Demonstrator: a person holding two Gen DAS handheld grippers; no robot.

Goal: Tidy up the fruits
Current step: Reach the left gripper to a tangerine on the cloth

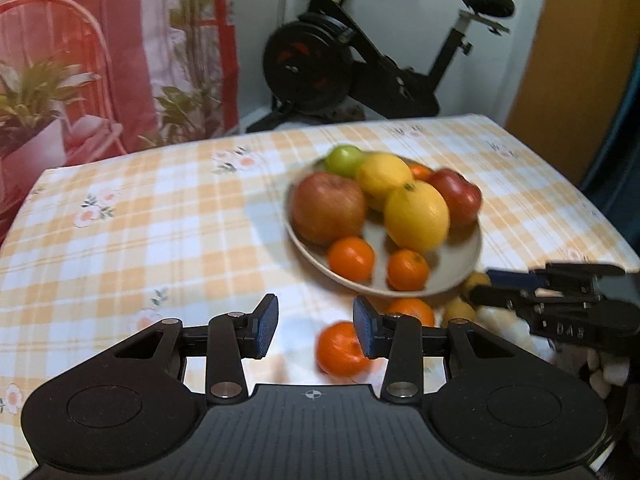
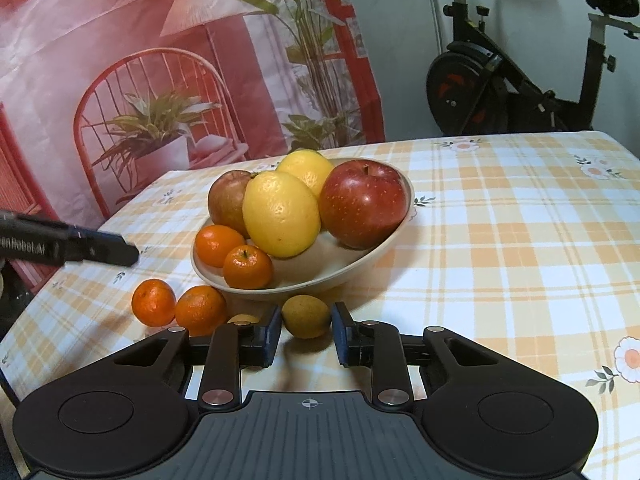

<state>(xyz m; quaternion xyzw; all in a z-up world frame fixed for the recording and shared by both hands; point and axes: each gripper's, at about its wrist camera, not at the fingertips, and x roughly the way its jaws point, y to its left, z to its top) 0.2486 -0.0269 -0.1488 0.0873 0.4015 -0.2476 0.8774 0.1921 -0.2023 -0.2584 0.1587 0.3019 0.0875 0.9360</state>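
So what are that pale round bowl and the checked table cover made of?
The pale round bowl looks like matte ceramic or moulded fibre: smooth, beige, no glare. The checked table cover, orange and white with printed flowers, looks like soft woven cloth, dull and draping over the edge.
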